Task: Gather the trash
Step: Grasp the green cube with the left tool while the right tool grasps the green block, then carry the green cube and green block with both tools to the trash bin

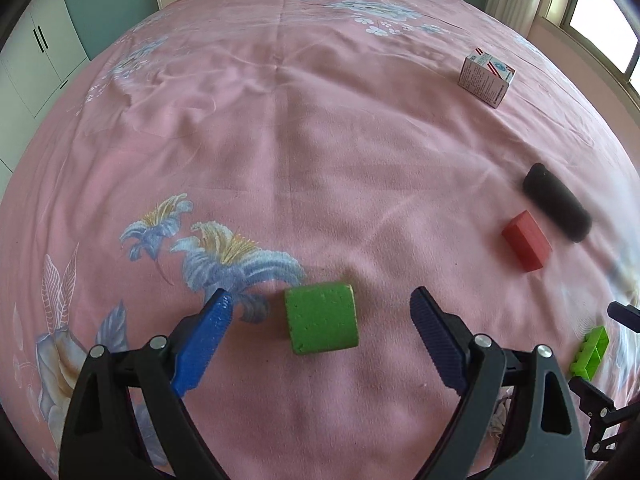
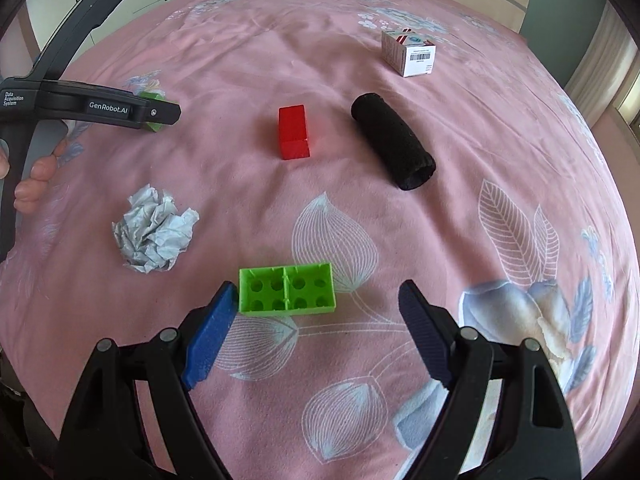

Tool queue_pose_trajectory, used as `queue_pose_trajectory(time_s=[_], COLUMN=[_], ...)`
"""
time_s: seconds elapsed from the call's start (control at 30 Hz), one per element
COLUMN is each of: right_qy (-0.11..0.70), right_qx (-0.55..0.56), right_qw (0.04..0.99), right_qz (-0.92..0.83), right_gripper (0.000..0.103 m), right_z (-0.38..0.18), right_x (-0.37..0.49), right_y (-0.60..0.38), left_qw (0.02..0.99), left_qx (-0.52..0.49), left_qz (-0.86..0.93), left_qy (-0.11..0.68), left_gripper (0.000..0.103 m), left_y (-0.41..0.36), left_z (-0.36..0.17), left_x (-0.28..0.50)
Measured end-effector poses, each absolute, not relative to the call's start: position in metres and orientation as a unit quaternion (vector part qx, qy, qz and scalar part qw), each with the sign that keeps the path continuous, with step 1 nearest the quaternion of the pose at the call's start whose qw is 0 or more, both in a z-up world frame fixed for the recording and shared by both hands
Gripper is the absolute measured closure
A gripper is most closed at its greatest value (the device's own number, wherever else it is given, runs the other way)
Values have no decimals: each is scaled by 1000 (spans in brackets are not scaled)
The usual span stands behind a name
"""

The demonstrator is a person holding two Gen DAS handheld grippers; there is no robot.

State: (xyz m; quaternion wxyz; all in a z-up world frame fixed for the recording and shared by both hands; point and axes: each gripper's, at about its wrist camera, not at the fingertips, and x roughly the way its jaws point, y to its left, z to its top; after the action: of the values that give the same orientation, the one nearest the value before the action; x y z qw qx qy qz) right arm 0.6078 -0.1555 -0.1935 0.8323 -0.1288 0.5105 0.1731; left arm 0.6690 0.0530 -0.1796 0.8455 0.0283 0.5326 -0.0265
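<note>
My left gripper (image 1: pixel 322 300) is open, its fingers on either side of a green sponge block (image 1: pixel 320 318) on the pink bedspread; they do not touch it. My right gripper (image 2: pixel 318 294) is open just in front of a bright green brick-like tray with holes (image 2: pixel 286 290), which lies between its fingertips. A crumpled white paper ball (image 2: pixel 154 228) lies to the left in the right wrist view. A red block (image 2: pixel 294 132), a black foam cylinder (image 2: pixel 394 146) and a small printed carton (image 2: pixel 408 52) lie farther back.
The bed's pink flowered sheet (image 1: pixel 280 140) fills both views. The left gripper's body (image 2: pixel 92 104) shows at the left in the right wrist view, partly hiding the green sponge. White cupboards (image 1: pixel 36 56) and a window (image 1: pixel 600 16) stand beyond the bed.
</note>
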Motion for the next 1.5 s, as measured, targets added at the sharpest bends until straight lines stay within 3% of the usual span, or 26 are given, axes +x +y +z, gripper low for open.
queue_pose_trajectory(time_s=[0.1,0.17,0.2,0.23,0.7,1.5], right_qy=[511,509,506,503,491,391], right_qx=[-126,-121,-124,-127,-134,-129], right_qw=[831,830,830,831,841,901], right_qz=[180,192,198,202,181,136], right_gripper=[23,39,45,58,58,58], right_z=[-202,-204,-204,-203,-173,35], right_x=[621,625,625,623,592,423], right_y=[-153,-150,-147,-144,-158,-189], left_qw=[841,845,844,844,842,900], left_qx=[14,20,24,28,33,86], left_qz=[-21,-18,-23,-27,-27,-47], left_qy=[540,534,535,536,537,424], left_gripper=[37,46,58,70,71,71], left_y=[53,51,49,46,41,13], left_z=[-189,-191,-191,-190,-157,52], left_x=[675,674,673,672,642,427])
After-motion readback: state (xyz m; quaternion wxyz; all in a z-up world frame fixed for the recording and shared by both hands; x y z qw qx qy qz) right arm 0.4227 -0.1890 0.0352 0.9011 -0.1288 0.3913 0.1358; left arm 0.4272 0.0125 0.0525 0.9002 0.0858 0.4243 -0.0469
